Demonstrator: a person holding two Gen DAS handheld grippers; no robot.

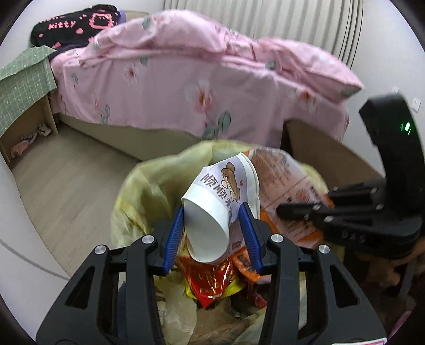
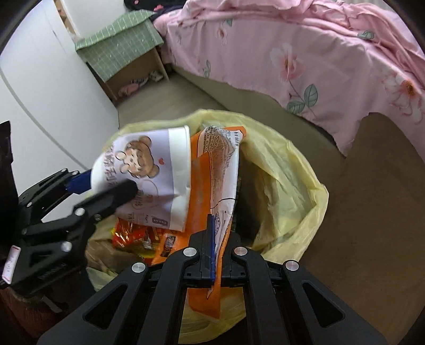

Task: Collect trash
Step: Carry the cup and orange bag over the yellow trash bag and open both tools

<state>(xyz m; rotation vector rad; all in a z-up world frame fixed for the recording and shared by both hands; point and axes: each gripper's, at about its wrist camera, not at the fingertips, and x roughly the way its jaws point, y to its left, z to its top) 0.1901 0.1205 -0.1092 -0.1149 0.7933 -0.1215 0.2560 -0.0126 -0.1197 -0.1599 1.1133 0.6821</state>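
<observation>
Two pieces of trash are held over the yellow bin bag (image 1: 138, 191), one in each gripper. The paper cup (image 1: 212, 209), white with a cartoon bear and red-brown characters printed on it, lies tilted on its side, its base toward the left wrist camera and its rim pointing away. The left gripper (image 1: 212, 233) has its blue-padded fingers (image 1: 174, 238) pressed against the cup's two sides, gripping it above the bag's opening. Just beside the cup, touching its rim in the right wrist view, hangs the orange snack wrapper (image 2: 223, 185), a flat orange and white packet with fine print. The right gripper (image 2: 212, 246) has its fingers closed tight on the wrapper's lower part, with only a thin blue pad edge (image 2: 211, 249) showing between them.

Below both items the bag already holds crumpled wrappers, among them a shiny red and yellow packet (image 1: 209, 276) and pale plastic. The bag's loose rim (image 2: 305, 185) folds outward over the bin.

Around the bin lies a pale wood floor (image 1: 66, 172). Beyond it stands a bed covered by a pink floral sheet (image 1: 186, 87) with a rumpled pink quilt on top. At the bed's head sits a black Hello Kitty cushion (image 1: 74, 24), and next to it a small nightstand draped in green checked cloth (image 2: 119, 42).
</observation>
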